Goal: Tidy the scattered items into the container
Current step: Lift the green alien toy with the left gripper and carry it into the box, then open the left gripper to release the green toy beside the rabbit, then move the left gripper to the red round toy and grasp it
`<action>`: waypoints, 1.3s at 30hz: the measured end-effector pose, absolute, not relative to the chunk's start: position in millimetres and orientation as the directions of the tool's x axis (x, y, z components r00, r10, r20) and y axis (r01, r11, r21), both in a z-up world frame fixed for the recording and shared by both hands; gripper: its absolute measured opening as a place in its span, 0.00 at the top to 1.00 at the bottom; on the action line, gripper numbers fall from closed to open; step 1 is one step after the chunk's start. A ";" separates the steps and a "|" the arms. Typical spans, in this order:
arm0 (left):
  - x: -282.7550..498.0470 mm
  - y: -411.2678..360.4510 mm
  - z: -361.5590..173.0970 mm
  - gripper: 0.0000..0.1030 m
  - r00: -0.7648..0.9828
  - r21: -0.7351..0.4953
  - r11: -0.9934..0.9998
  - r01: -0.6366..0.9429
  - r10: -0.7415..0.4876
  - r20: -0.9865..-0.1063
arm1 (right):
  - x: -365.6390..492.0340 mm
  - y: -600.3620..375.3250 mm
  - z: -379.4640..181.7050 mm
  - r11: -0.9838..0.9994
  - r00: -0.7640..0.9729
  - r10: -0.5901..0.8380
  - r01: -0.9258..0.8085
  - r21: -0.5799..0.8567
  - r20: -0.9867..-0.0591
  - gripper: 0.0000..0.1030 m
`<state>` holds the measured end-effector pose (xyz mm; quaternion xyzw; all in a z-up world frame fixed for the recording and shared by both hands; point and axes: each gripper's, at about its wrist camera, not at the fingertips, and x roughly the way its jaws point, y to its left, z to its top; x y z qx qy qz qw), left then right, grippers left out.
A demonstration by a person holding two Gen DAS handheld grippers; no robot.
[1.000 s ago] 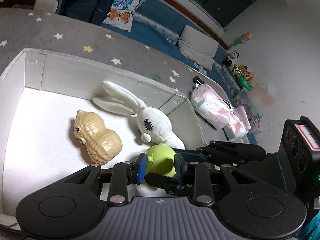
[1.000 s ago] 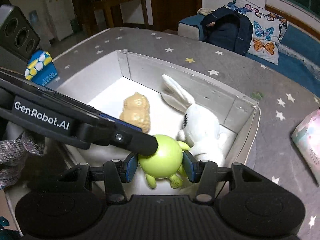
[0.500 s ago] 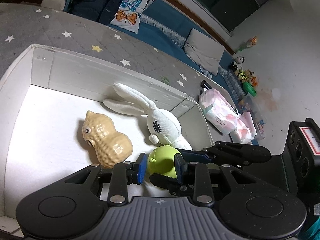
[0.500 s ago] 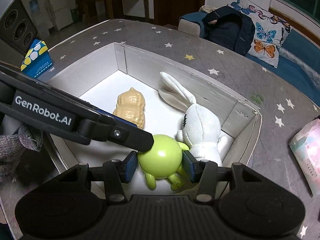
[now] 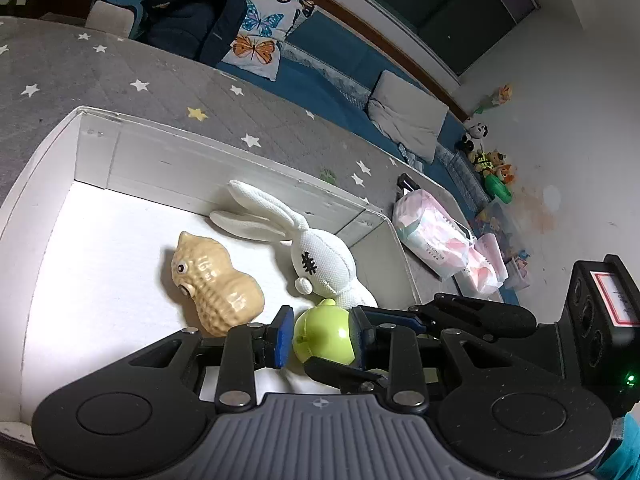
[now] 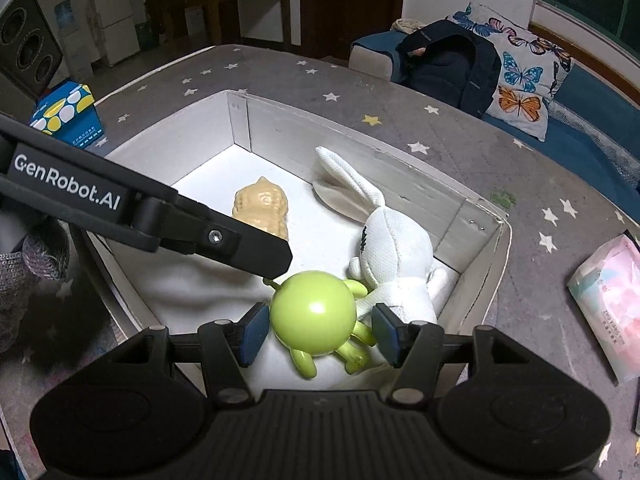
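Observation:
A round green toy (image 6: 314, 312) with small legs lies in the near corner of the white box (image 6: 360, 148), against a white plush rabbit (image 6: 396, 252). A tan peanut toy (image 6: 262, 210) lies further in. My right gripper (image 6: 318, 334) straddles the green toy; its jaws are opening and the blue pads stand clear of it. The left gripper's finger (image 6: 224, 236) reaches in from the left to the toy's top. In the left wrist view my left gripper (image 5: 320, 334) is shut on the green toy (image 5: 324, 336), beside the peanut (image 5: 216, 284) and the rabbit (image 5: 320, 264).
The box (image 5: 224, 148) sits on a grey star-patterned mat (image 6: 420, 128). A pink tissue pack (image 6: 612, 300) lies right of the box, a blue dotted carton (image 6: 68, 116) to its left. A dark backpack (image 6: 448, 68) and a butterfly pillow (image 6: 524, 84) lie behind.
The right gripper's pads, which pressed the green toy before, have spread apart from it. The left gripper keeps its hold, and the toy stays in the box corner.

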<state>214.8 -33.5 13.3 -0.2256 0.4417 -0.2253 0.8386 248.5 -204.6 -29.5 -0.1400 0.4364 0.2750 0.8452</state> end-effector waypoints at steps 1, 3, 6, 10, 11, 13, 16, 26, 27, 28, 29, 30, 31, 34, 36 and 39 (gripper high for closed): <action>214.1 -33.3 14.0 0.69 0.510 -0.577 0.797 0.178 -0.576 -0.638 | 247.3 -205.6 -28.5 0.811 0.471 0.345 -0.585 0.005 -0.812 0.43; 211.9 -32.5 16.0 0.69 0.515 -0.577 0.797 0.178 -0.575 -0.636 | 244.8 -208.1 -25.6 0.813 0.478 0.351 -0.582 0.009 -0.805 0.43; 207.5 -31.9 19.6 0.69 0.522 -0.575 0.797 0.183 -0.574 -0.631 | 239.0 -212.8 -20.0 0.816 0.490 0.361 -0.578 0.014 -0.793 0.43; 198.5 -32.6 26.2 0.69 0.534 -0.573 0.796 0.196 -0.577 -0.619 | 227.8 -220.1 -9.5 0.829 0.521 0.373 -0.560 0.022 -0.768 0.43; 195.8 -33.2 28.2 0.69 0.538 -0.569 0.797 0.202 -0.576 -0.615 | 224.0 -222.3 -7.0 0.832 0.531 0.376 -0.554 0.025 -0.760 0.43; 190.0 -34.4 32.0 0.69 0.545 -0.563 0.799 0.212 -0.575 -0.610 | 215.5 -227.0 -2.0 0.837 0.547 0.384 -0.546 0.030 -0.744 0.43; 179.3 -36.1 37.9 0.69 0.552 -0.559 0.796 0.231 -0.581 -0.599 | 200.2 -233.7 5.0 0.840 0.567 0.396 -0.542 0.035 -0.723 0.43; 136.9 -48.6 52.4 0.69 0.565 -0.542 0.786 0.299 -0.603 -0.563 | 141.7 -256.8 16.6 0.866 0.638 0.401 -0.498 0.044 -0.657 0.43; 132.7 -50.4 52.9 0.69 0.561 -0.544 0.782 0.305 -0.609 -0.560 | 136.3 -259.2 16.5 0.870 0.645 0.397 -0.491 0.044 -0.653 0.43; 128.0 -52.5 53.0 0.69 0.557 -0.546 0.777 0.313 -0.616 -0.557 | 130.8 -261.4 16.1 0.875 0.653 0.391 -0.483 0.041 -0.648 0.43; 123.4 -54.6 53.1 0.69 0.553 -0.546 0.774 0.320 -0.621 -0.555 | 125.0 -263.6 15.3 0.878 0.659 0.387 -0.476 0.040 -0.645 0.43; 118.9 -56.5 52.9 0.69 0.549 -0.547 0.770 0.329 -0.627 -0.553 | 120.2 -265.9 14.1 0.881 0.661 0.385 -0.471 0.043 -0.644 0.42; 114.8 -59.1 52.4 0.69 0.542 -0.547 0.766 0.337 -0.633 -0.552 | 114.9 -268.6 12.3 0.885 0.664 0.381 -0.464 0.045 -0.644 0.42; 105.7 -66.6 47.8 0.68 0.516 -0.552 0.754 0.355 -0.651 -0.557 | 99.8 -275.4 4.5 0.897 0.672 0.363 -0.440 0.046 -0.645 0.42; 102.0 -73.8 42.5 0.68 0.493 -0.555 0.748 0.365 -0.661 -0.567 | 88.7 -280.2 -3.0 0.907 0.678 0.349 -0.419 0.050 -0.647 0.41; 99.7 -85.4 33.8 0.68 0.454 -0.557 0.742 0.374 -0.670 -0.587 | 77.8 -286.3 -14.3 0.918 0.673 0.342 -0.390 0.079 -0.655 0.40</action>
